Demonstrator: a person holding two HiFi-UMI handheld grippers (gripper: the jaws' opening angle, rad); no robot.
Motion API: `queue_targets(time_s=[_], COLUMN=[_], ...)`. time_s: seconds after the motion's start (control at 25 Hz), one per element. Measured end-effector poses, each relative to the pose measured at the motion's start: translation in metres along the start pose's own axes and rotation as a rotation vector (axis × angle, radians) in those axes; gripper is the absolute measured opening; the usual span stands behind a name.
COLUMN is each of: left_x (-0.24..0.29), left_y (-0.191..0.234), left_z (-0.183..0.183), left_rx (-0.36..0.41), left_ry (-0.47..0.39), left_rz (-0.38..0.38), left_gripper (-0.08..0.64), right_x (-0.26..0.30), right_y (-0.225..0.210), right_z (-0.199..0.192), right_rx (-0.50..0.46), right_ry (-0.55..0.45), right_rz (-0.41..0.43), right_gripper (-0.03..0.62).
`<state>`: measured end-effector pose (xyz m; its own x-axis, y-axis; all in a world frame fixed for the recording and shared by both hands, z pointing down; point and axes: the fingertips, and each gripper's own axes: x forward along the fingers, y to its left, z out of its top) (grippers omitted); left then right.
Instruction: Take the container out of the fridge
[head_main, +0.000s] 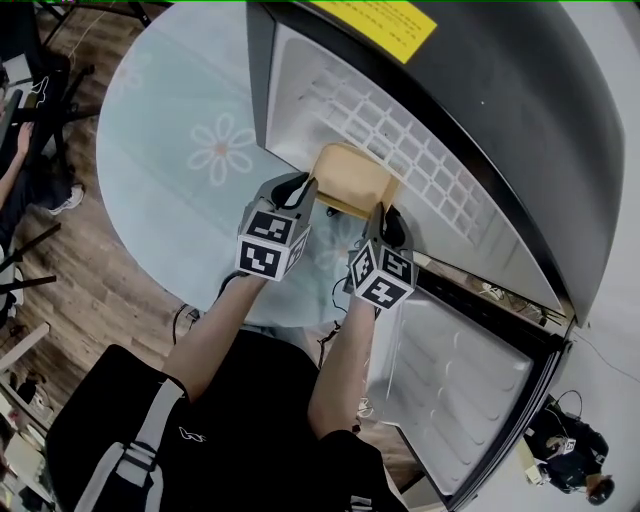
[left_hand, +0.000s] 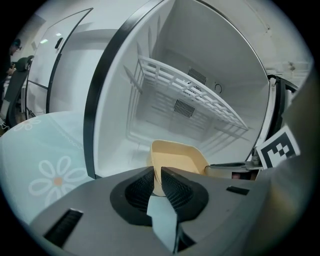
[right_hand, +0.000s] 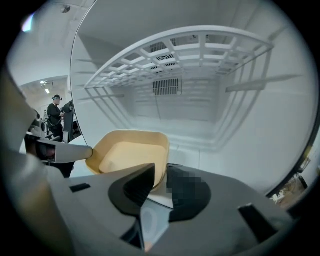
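A shallow tan container (head_main: 352, 178) sits at the front edge of the open fridge (head_main: 420, 190), below its white wire shelf (head_main: 385, 115). My left gripper (head_main: 305, 190) is shut on the container's left rim; in the left gripper view the jaws pinch the tan wall (left_hand: 158, 172). My right gripper (head_main: 382, 220) is shut on the container's right rim, and the right gripper view shows the container (right_hand: 131, 155) with its near wall between the jaws. The container looks empty inside.
The fridge door (head_main: 455, 390) hangs open at the lower right. A round pale-blue table with a flower print (head_main: 190, 160) stands left of the fridge. A wooden floor and chair legs lie at the far left. A person (right_hand: 55, 116) stands far off.
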<state>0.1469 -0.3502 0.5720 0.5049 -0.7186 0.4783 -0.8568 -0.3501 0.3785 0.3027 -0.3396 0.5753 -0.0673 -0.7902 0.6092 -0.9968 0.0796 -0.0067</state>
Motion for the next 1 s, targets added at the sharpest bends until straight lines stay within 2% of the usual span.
queue_targets(time_s=[0.2, 0.48, 1.0], left_x=[-0.017, -0.046, -0.166], left_y=[0.003, -0.009, -0.012], left_z=[0.006, 0.009, 0.034], left_rx=[0.027, 0.039, 0.116], left_ry=[-0.039, -0.093, -0.204], left_rz=[0.016, -0.008, -0.083], left_gripper=[0.037, 0.035, 0.035], right_x=[-0.014, -0.047, -0.152], right_y=[0.014, 0.02, 0.09], right_z=[-0.002, -0.002, 0.006], right_rx=[0.027, 0.052, 0.116], right_ry=[-0.028, -0.099, -0.262], right_rz=[0.005, -0.005, -0.044], right_gripper=[0.074, 0.069, 0.06])
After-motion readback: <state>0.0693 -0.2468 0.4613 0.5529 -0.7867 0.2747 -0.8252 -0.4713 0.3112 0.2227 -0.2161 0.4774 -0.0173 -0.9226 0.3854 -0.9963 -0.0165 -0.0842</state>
